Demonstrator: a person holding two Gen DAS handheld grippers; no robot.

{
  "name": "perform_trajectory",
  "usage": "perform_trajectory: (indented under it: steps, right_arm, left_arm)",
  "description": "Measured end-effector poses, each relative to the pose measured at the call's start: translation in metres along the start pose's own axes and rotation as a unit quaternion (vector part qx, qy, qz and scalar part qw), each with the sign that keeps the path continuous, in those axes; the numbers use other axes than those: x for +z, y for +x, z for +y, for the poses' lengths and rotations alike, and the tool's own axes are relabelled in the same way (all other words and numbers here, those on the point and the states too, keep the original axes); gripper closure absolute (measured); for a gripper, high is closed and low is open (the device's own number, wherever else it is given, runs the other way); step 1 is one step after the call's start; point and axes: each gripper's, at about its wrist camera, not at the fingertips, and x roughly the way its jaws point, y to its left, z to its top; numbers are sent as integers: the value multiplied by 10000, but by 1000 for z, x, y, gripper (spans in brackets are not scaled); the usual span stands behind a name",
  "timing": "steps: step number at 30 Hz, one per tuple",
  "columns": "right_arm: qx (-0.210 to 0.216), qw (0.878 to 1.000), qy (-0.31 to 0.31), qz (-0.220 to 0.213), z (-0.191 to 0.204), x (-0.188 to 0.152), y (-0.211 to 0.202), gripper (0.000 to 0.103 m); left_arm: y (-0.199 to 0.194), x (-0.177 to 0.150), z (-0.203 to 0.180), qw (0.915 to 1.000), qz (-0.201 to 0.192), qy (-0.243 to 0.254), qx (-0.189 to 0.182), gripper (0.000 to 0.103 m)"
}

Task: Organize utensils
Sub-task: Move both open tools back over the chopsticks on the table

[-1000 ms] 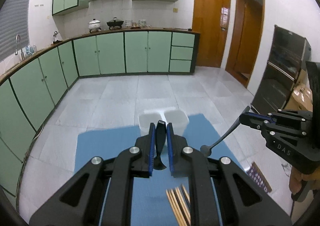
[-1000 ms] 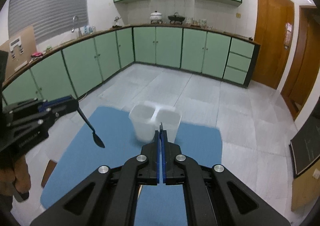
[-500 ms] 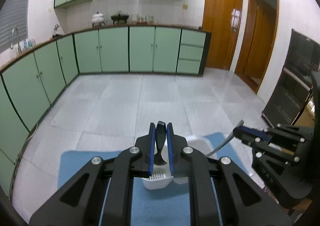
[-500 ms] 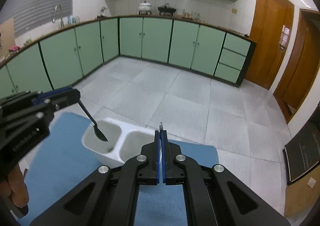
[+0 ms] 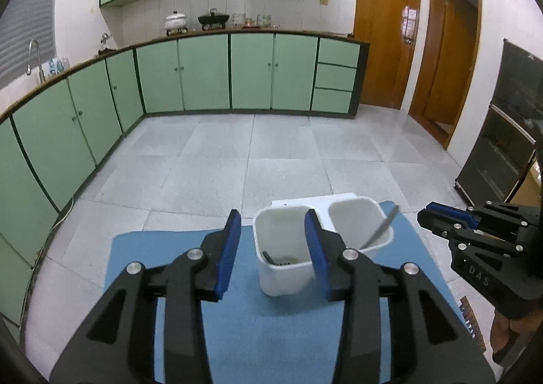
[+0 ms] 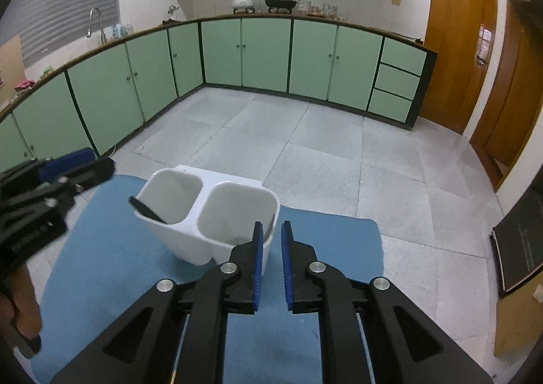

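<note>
A white two-cup holder [image 5: 292, 278] stands on a blue mat [image 5: 258, 333] spread over the desk, in a kitchen lined with green cabinets [image 5: 203, 75]. The left gripper [image 5: 273, 250] hangs above the holder's left cup, its blue-padded fingers [image 5: 229, 248] parting with nothing between them. A black spoon [image 6: 146, 209] rests in that cup, its handle leaning on the near-left rim; from the left wrist only its dark lower end shows at the cup's bottom. The right gripper [image 6: 271, 261] sits just in front of the right cup, its fingers [image 6: 258, 261] a narrow gap apart and opening, empty. A grey utensil [image 5: 381, 229] stands tilted in the right cup, its handle rising above the rim toward the right gripper's tips, apart from them. Which kind of utensil it is cannot be told. Pale sticks, perhaps chopsticks [image 6: 180, 350], show in slivers on the mat beneath the right gripper. A hand [image 6: 20, 302] grips the left tool's handle at the frame edge.
</note>
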Motion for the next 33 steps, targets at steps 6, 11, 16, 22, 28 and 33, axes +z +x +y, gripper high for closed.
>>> perform_trajectory:
  steps: [6,11,16,22,28,33]
  right_arm:
    - [110,9984,208,-505,-4,-53,-84,79]
    - [191,9967,266,-739,8,-143,-144,69]
    - [170,9968,218,-744,39,-241,-178,63]
    - [276,9985,-63,-468,80,-335,-179,63]
    - [453,9987,0,-229,98,-355,-160,64]
    - [484,9986,-12,-227,104,-356,-152,64]
  left_arm:
    - [-89,-36,5,9988,-429,130,195,42]
    - [-153,-115,2,9984,-461,217,245,34]
    - [-204,-218,-3,9986,-406,81,335,29]
    - [-226,-313,-15,9992,-143,-36,378,27]
    - [-227,-351,-9,9983,198,-425,352,27]
    - [-233,-362,-8,9980,168,-432,429,27]
